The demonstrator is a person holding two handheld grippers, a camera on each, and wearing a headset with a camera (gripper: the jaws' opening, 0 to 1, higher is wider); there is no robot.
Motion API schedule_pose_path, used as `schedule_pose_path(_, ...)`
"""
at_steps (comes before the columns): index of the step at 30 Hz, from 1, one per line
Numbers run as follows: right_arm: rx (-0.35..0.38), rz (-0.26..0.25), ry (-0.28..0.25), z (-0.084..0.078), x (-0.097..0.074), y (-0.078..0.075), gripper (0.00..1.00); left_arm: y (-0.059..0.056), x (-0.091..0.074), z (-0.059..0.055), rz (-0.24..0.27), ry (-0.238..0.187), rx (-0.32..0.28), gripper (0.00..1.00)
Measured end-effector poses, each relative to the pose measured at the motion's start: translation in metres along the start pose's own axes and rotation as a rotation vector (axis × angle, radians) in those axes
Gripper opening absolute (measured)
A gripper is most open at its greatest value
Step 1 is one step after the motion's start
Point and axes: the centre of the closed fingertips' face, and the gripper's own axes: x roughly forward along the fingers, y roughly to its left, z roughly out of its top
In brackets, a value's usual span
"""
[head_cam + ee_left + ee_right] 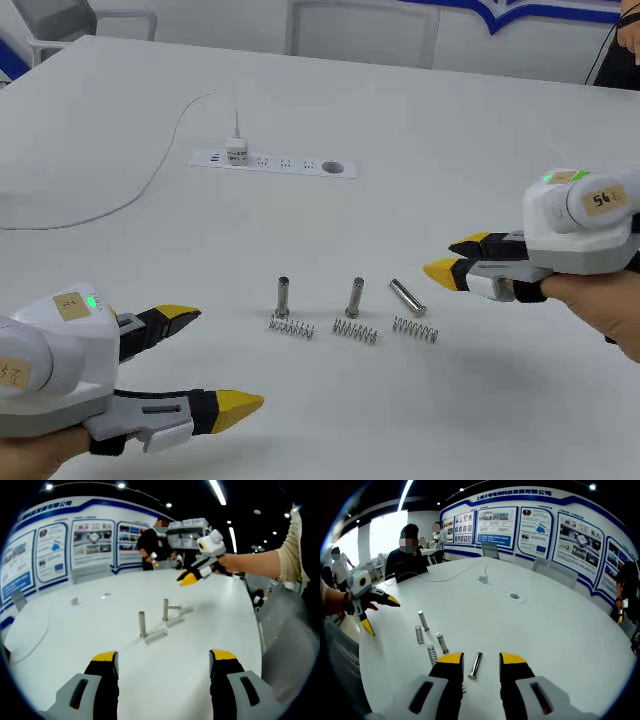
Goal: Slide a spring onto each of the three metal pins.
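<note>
Pins: bare metal, smooth, glossy. Springs: thin metal wire, shiny. Table: white, smooth, matt. Left gripper, right gripper: glossy white plastic shells, black-yellow plastic jaws. Power strip: white plastic.

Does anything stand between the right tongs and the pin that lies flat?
Nothing visible does. Only bare table separates the right tongs from the lying pin. The nearest spring lies beside the pin, nearer the person, not in the path.

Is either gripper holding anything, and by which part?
Nothing is held. Left gripper and right gripper are open and empty; springs and pins rest on the table.
</note>
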Motion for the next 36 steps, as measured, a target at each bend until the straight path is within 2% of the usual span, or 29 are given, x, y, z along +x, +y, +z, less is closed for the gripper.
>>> schedule_pose_path(17, 0.009, 0.017, 0.100, -0.009, 0.038, 0.004, 0.23, -0.002, 0.001, -0.002, 0.000, 0.006, -0.008, 0.74)
schedule_pose_path(24, 0.018, 0.008, 0.147, -0.018, 0.053, 0.006, 0.19, -0.002, 0.000, -0.004, 0.003, 0.008, -0.014, 0.74)
schedule_pose_path(30, 0.048, -0.007, 0.195, -0.031, 0.063, 0.006, 0.16, -0.003, 0.000, -0.006, 0.006, 0.009, -0.022, 0.73)
schedule_pose_path(36, 0.062, -0.014, 0.216, -0.037, 0.070, 0.006, 0.13, -0.002, 0.000, -0.008, 0.008, 0.011, -0.033, 0.73)
